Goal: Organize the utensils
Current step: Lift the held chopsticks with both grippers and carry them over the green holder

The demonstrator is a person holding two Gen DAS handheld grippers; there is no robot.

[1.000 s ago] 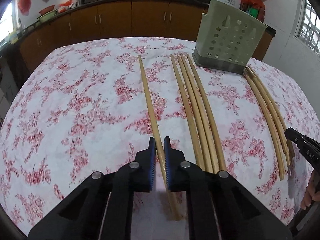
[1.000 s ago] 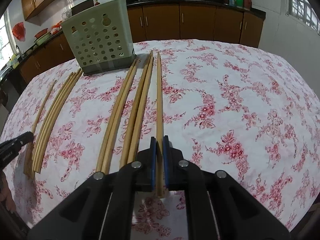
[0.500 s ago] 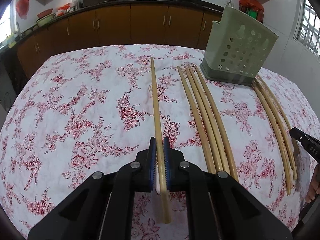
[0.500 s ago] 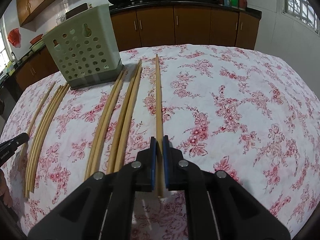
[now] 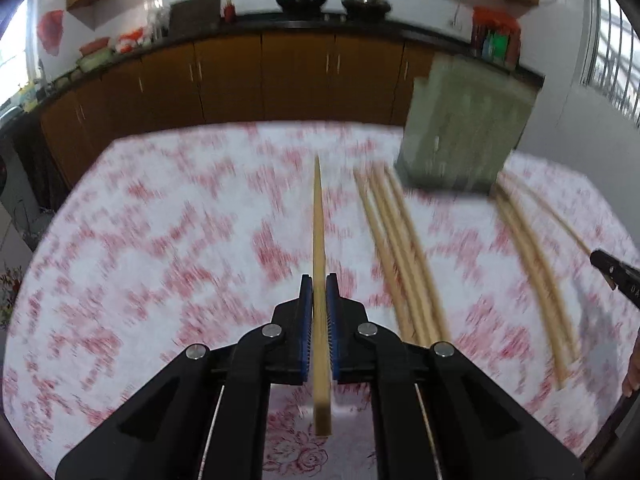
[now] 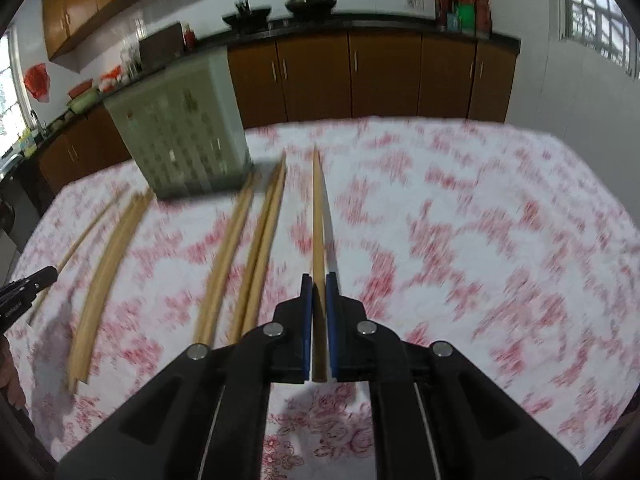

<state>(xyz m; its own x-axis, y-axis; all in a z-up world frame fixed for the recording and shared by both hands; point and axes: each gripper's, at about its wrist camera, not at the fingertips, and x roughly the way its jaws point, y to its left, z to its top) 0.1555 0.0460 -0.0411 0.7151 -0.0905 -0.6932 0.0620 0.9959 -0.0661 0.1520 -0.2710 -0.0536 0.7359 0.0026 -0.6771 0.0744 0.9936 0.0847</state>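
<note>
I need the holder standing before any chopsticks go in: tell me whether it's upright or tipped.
Upright. The green holder stands on its dark base on the floral tablecloth, perforated wall facing the camera, open top upward. Motion blur hides finer detail.

Table under white cloth with red flowers (image 5: 168, 248). Green perforated holder (image 6: 182, 136) stands at far side. Loose chopsticks flat either side of holder: (image 6: 102, 280), (image 6: 260, 248).

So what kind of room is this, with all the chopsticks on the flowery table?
Most likely a home kitchen. Brown cabinets run under a dark counter along the wall, cooking pots sit on top, and a green utensil holder stands on the table.
</note>
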